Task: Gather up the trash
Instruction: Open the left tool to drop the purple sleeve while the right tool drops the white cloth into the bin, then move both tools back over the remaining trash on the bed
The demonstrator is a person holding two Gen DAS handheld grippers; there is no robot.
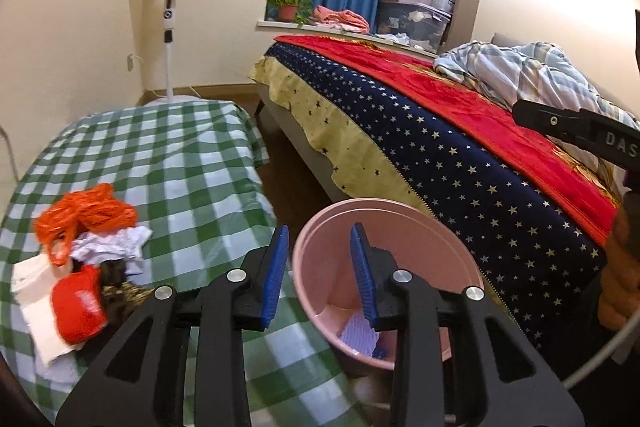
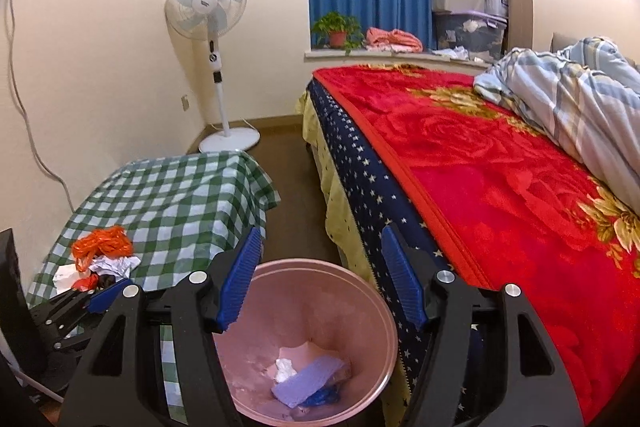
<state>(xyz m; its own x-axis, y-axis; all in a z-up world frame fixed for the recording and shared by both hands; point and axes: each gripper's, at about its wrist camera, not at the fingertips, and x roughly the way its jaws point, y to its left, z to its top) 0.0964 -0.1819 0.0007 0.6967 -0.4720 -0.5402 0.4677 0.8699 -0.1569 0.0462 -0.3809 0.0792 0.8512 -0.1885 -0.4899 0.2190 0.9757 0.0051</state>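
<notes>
With both the left gripper [image 1: 318, 279] and right gripper [image 2: 320, 281] held apart and empty, the loose trash pile [image 1: 86, 259] could be scattered off the tabletop [image 1: 188, 163] by a careless grab.

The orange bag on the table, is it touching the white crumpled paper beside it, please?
Touching: in the left wrist view the orange bag lies directly against the white paper, overlapping its edge with no checked cloth between them.

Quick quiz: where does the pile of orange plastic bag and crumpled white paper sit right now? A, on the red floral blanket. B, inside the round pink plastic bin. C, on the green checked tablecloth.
C: the pile of orange plastic bag and crumpled white paper lies on the green checked tablecloth, beside the round pink plastic bin.
</notes>
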